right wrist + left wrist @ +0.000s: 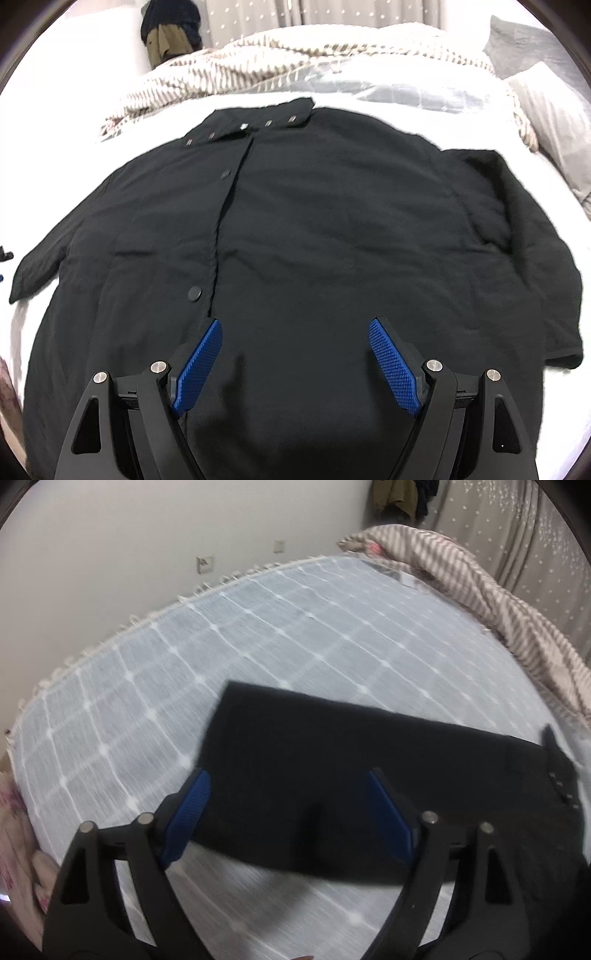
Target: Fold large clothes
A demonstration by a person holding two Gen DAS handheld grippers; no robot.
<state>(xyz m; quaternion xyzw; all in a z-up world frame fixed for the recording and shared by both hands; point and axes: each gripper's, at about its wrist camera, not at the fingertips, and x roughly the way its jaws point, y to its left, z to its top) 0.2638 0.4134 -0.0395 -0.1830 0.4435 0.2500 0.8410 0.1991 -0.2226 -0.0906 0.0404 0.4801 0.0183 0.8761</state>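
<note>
Nearest, the right gripper (295, 363) hangs released over the hem of the black button-front jacket (314, 229), spread flat, front up, on the pale checked bedspread (258, 635). The left gripper (286, 812) is released too, above the jacket's outstretched left sleeve (314, 753). Folding looks barely begun; next, I'd guess, a sleeve gets pinched and carried inward. Beyond lies a striped blanket (295, 55).

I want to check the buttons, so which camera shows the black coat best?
The right wrist view: the black coat lies spread flat, collar, buttons and both sleeves visible. The left wrist view shows only one blurred sleeve.
</note>
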